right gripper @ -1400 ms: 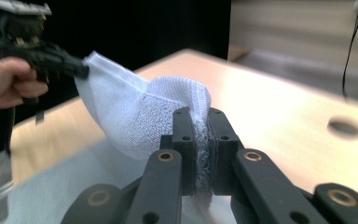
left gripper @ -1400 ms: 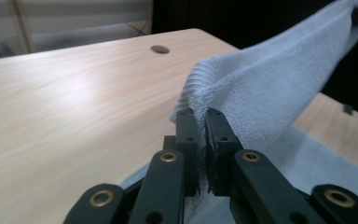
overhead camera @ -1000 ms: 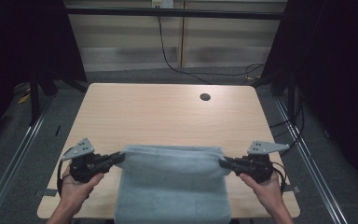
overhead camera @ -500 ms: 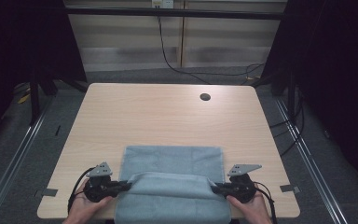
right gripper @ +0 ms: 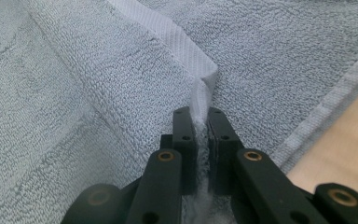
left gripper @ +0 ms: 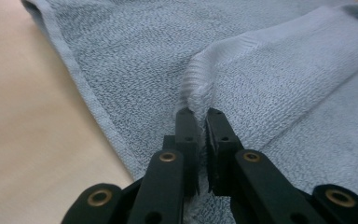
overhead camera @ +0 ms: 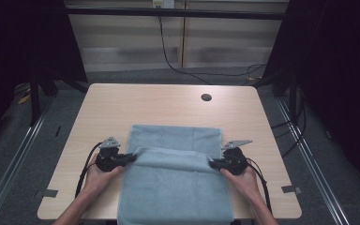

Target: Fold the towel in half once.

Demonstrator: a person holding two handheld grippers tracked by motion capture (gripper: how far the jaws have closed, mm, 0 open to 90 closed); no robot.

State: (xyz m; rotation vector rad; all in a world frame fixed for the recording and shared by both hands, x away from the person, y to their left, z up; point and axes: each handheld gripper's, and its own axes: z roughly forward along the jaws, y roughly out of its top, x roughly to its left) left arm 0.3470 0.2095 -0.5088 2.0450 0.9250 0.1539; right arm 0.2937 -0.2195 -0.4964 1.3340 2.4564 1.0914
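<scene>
Over the table [overhead camera: 122, 103], each claw, left [overhead camera: 132, 157] and right [overhead camera: 212, 164], is clamped on the towel's [overhead camera: 176, 187] folded edge.

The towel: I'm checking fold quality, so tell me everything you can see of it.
The towel is pale blue-grey terry cloth with a flat woven band and hemmed edges. It lies on the wooden table, its near end hanging over the table's front edge. One end is doubled back over the rest, forming a raised fold across the middle. The left gripper and right gripper each pinch a corner of that folded-over edge, jaws shut on the cloth.
</scene>
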